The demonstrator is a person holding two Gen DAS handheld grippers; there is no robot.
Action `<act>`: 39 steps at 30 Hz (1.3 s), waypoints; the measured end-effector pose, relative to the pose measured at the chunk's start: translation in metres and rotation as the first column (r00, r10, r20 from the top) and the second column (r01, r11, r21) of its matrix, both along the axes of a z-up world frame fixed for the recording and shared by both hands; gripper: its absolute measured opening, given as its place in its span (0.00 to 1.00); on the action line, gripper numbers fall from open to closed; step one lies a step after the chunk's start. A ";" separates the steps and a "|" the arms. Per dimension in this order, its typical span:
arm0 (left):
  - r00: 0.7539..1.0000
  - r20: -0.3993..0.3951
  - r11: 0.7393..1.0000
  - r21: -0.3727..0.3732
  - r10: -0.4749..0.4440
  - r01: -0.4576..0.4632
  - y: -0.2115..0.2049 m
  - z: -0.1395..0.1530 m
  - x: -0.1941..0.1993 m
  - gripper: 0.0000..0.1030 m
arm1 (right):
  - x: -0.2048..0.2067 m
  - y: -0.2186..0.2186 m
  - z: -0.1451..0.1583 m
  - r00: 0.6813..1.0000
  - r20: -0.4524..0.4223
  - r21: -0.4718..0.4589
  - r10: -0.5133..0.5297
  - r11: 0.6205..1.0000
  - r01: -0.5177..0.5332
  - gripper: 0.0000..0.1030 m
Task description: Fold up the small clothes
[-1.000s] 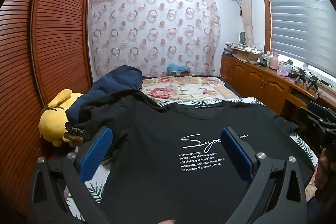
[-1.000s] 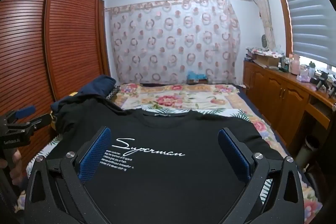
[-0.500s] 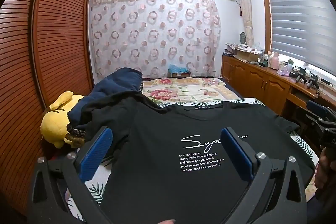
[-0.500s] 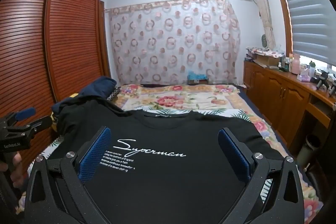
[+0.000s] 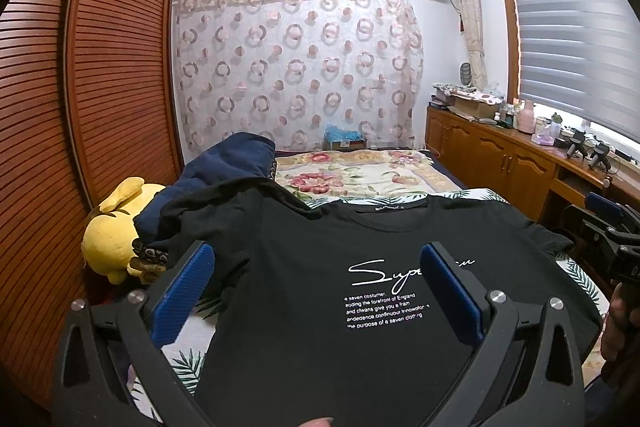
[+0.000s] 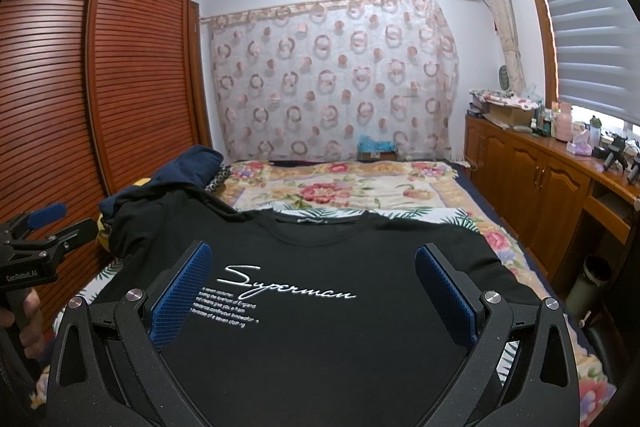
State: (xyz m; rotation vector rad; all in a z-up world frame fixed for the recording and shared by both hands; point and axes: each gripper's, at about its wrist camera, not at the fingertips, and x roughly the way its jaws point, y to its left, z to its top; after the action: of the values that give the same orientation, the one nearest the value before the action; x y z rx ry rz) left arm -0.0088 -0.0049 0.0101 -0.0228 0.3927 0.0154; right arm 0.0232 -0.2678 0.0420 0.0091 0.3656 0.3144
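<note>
Shirt: the black T-shirt lies flat, print up, on the floral bed, collar away from you.
Left gripper: your fingers are spread wide above the shirt's left half, gripping nothing.
Right gripper: likewise spread, empty, over the lettering.
Beside: yellow plush toy and a navy garment at the bed's left edge.

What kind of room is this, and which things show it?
Most likely a home bedroom. A bed with a floral cover fills the middle, a louvred wardrobe stands to its left, and a plush toy lies beside the black T-shirt spread on it.
</note>
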 end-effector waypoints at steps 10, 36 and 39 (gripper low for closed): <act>1.000 0.002 1.000 0.002 0.004 -0.004 0.004 0.002 0.000 1.00 | 0.000 0.000 -0.001 1.000 -0.001 0.001 0.000 1.000 0.000 1.00; 1.000 0.006 1.000 0.008 0.006 -0.006 0.003 0.004 -0.002 1.00 | -0.001 0.001 -0.002 1.000 -0.001 0.002 0.001 1.000 -0.001 1.00; 1.000 0.006 1.000 0.008 0.005 -0.005 0.003 0.004 -0.003 1.00 | -0.002 0.001 -0.002 1.000 -0.001 0.002 0.001 1.000 -0.001 1.00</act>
State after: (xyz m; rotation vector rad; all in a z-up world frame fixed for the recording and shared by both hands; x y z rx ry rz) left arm -0.0114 -0.0018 0.0137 -0.0160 0.3870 0.0220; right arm 0.0215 -0.2671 0.0402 0.0105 0.3663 0.3158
